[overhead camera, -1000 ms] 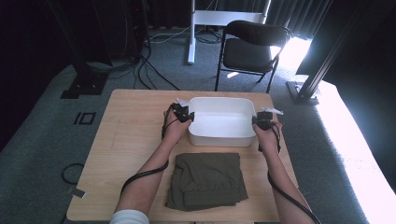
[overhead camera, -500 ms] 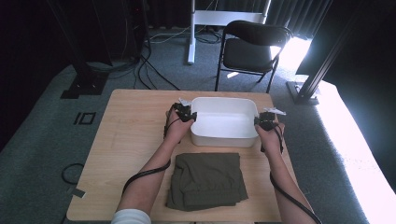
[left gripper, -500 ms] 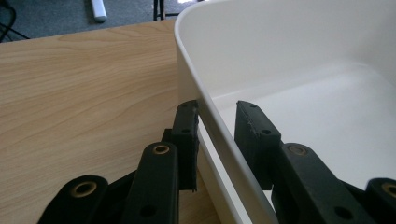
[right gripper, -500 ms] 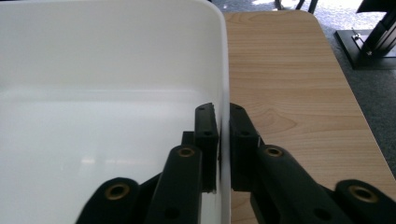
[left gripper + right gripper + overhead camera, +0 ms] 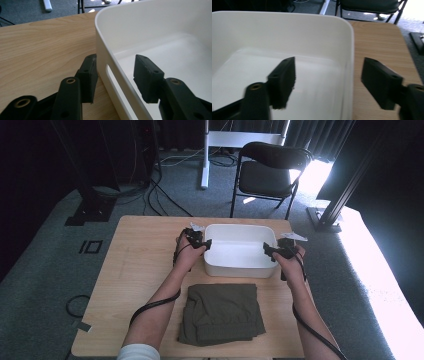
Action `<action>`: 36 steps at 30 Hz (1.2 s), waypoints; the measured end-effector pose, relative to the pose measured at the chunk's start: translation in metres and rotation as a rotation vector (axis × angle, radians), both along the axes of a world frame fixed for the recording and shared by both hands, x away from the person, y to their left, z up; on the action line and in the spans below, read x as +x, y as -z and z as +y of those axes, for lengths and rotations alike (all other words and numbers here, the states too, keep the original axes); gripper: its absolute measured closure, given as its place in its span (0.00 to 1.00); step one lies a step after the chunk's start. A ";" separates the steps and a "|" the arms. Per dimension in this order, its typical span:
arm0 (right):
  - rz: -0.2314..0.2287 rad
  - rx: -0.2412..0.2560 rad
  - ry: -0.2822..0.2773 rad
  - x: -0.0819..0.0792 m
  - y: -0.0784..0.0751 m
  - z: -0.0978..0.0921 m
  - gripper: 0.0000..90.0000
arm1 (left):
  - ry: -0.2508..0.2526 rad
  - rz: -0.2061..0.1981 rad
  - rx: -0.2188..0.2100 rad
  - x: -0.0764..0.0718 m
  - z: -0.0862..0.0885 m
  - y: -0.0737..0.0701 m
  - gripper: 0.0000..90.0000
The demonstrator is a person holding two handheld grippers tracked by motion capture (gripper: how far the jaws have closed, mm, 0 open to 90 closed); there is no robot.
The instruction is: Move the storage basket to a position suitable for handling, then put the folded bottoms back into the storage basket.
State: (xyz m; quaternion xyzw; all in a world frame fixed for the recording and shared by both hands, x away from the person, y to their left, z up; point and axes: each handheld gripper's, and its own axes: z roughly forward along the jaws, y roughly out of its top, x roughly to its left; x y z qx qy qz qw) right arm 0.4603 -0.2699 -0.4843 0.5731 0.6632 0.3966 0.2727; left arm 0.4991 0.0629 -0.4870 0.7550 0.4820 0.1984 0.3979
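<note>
Two hand-held grippers straddle opposite end walls of a white bin on the table. The bin sits at the far middle of the table, empty, with a folded olive cloth lying just on its near side.

Left hand-held gripper: the jaws are parted, one outside the bin's left wall and one inside. In the left gripper view, the outer pad appears to touch the wall beside the handle slot, while the inner pad stands clear of it. The wall is therefore bracketed, not yet clamped.

Right hand-held gripper: the jaws are wide apart, one over the bin's interior and one outside over the table. In the right gripper view, the right wall runs between them, and neither pad touches it.

This symmetric placement suggests a two-handed lift or shift of the bin: a grip on each end wall would keep the bin level and stop it from turning.

View differences:
- The high view shows the overall layout: both hands at the bin's ends, the cloth, and a chair beyond the table. Jaw opening is too small to read there.
- The gripper views supply jaw spacing, the handle slot, and the bare bin floor.
</note>
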 end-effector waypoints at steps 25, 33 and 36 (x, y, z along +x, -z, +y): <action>-0.062 0.022 -0.047 -0.017 -0.021 0.009 0.20 | 0.101 -0.042 -0.053 -0.039 0.016 -0.030 0.23; -0.072 0.031 -0.064 -0.028 -0.025 0.012 0.20 | 0.134 -0.049 -0.048 -0.056 0.021 -0.035 0.23; -0.070 0.032 -0.072 -0.033 -0.026 0.014 0.20 | 0.133 -0.053 -0.061 -0.061 0.023 -0.036 0.23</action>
